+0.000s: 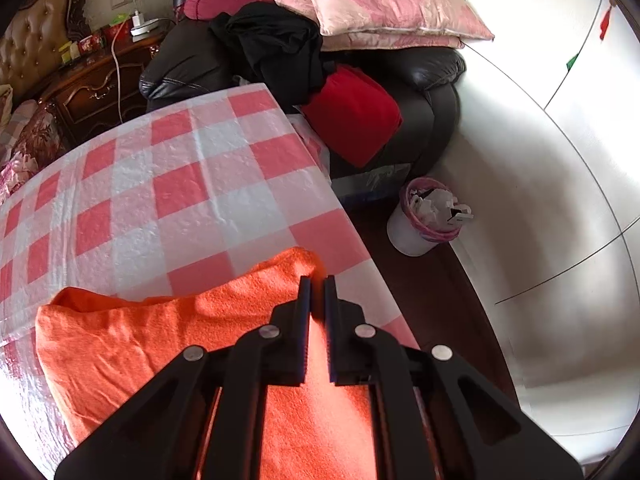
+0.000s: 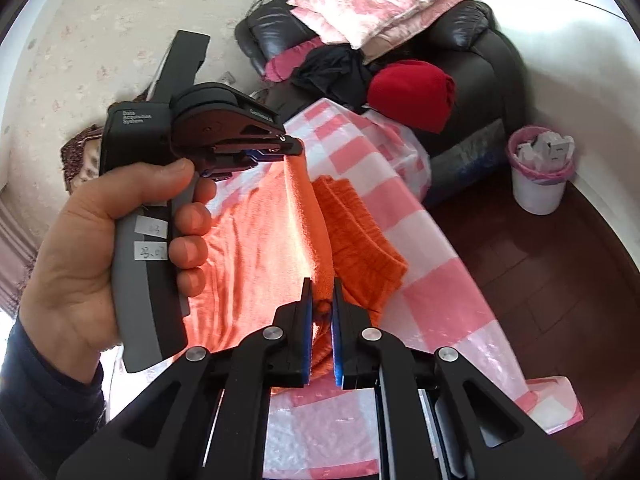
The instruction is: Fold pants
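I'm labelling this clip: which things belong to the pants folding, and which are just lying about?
Job:
orange pants
left gripper
right gripper
checked tablecloth

Lying about:
pink pillows
black clothes
red cushion
white bin

Free: I see bare checked surface (image 1: 160, 168) beyond the orange pants (image 1: 168, 344). Obstacles: black leather armchair (image 1: 432, 92) at the far edge; lined wastebasket (image 1: 420, 220) on floor beside.
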Demonstrator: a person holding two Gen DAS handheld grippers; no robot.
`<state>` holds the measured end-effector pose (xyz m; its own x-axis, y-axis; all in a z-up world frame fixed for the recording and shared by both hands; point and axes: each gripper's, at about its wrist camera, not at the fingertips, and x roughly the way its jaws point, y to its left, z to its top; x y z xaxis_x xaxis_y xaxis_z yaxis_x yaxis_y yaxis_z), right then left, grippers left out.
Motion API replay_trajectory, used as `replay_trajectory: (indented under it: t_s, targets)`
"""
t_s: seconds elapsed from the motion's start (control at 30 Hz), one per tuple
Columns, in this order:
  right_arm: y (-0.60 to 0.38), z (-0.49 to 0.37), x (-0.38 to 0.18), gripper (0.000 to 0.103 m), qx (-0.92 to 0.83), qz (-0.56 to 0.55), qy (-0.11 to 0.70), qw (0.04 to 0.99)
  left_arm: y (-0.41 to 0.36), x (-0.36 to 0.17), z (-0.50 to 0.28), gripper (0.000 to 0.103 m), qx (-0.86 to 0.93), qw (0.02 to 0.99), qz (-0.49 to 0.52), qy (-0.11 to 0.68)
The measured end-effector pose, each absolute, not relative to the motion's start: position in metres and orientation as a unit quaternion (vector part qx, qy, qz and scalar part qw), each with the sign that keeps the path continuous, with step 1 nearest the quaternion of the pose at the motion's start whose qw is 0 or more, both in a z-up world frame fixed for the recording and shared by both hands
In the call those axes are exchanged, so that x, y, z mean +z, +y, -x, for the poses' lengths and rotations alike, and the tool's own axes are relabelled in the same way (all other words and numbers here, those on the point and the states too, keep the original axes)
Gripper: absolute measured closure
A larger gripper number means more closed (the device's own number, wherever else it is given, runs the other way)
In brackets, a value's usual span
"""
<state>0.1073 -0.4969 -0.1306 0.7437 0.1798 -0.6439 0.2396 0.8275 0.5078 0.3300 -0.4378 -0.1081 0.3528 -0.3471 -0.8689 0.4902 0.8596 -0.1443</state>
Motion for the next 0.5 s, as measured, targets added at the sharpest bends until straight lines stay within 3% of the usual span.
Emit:
replay_trajectory:
  t_s: [0.2, 0.27, 0.4, 0.43, 0.47, 0.5]
  targets:
    - [-0.509, -0.108, -0.151, 0.095, -0.042, -0.305, 0.372, 0.876, -0.452, -0.13, -0.329, 0.093, -0.276, 0.815, -0.079, 0.504]
    - [-0.51, -0.11, -0.156, 0.094, -0.05, -0.3, 0.384, 0.872, -0.452, -0.134, -0.327, 0.076, -0.294, 0.811, -0.071, 0.5]
    - [-0.509, -0.102, -0.143, 0.092, -0.07, -0.278, 0.38, 0.88, -0.425, -0.108, -0.315, 0.068, -0.33, 0.825, -0.017, 0.459]
    - [-0.509, -0.097, -0.134, 0.091, -0.086, -0.263, 0.368, 0.888, -0.413, -0.098, -0.31, 0.054, -0.332, 0.833, -0.001, 0.442]
    - [-0.509, -0.095, -0.127, 0.084, -0.096, -0.252, 0.358, 0.894, -0.403, -0.09, -0.304, 0.04, -0.328, 0.843, 0.006, 0.426]
    - [-0.509, -0.096, -0.117, 0.08, -0.101, -0.239, 0.348, 0.901, -0.389, -0.082, -0.295, 0.039, -0.321, 0.854, 0.005, 0.409]
